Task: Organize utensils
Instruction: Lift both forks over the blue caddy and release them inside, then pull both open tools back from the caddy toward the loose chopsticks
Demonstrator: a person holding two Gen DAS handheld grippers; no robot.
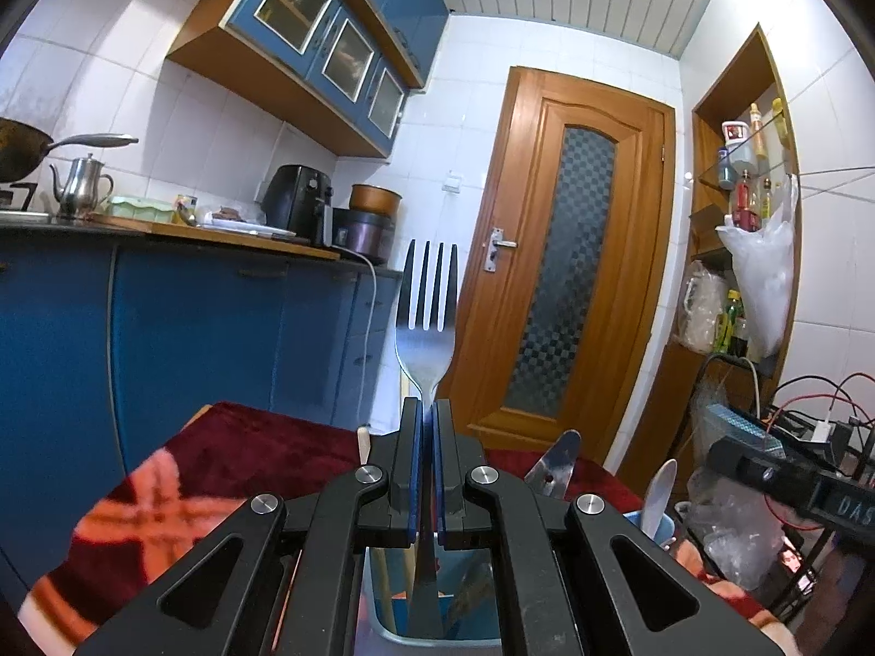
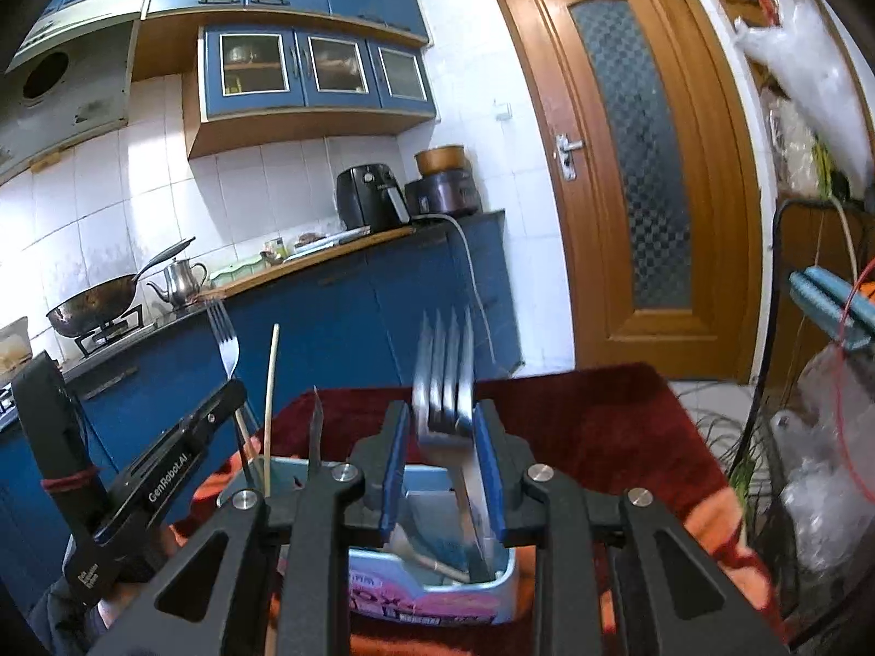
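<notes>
**While gripping forks above the bin**

While pointing up toward the door [image 1: 569,273], clamping a fork [image 1: 427,322] between narrow fingers [image 1: 411,437] of the left gripper [image 1: 427,421], pinching it at the neck just below the head. Standing upright, tines rising straight beyond the fingertips, handle running back between the pads and dipping into a blue bin [image 1: 383,590] below the jaws. Showing a wooden stick [image 1: 363,443] just left of the fingers, a metal handle [image 1: 555,464] just right of them, and a pale spoon [image 1: 659,497] farther right, in a blue cup.

Holding a second fork [image 2: 445,382] inside the right gripper [image 2: 442,426], whose blue pads are standing moderately apart; blurring too much to tell whether both pads are touching it. Leaning slightly, tines up past the fingertips, handle reaching down into the bin [image 2: 492,590] under the fingers. Appearing to the left of these fingers: the left gripper [image 2: 232,391] with its fork [image 2: 224,339], a thin stick [image 2: 270,404], and a knife blade [image 2: 315,432]. Resting under it all, a red cloth [image 2: 574,415] beyond the fingertips.
</notes>
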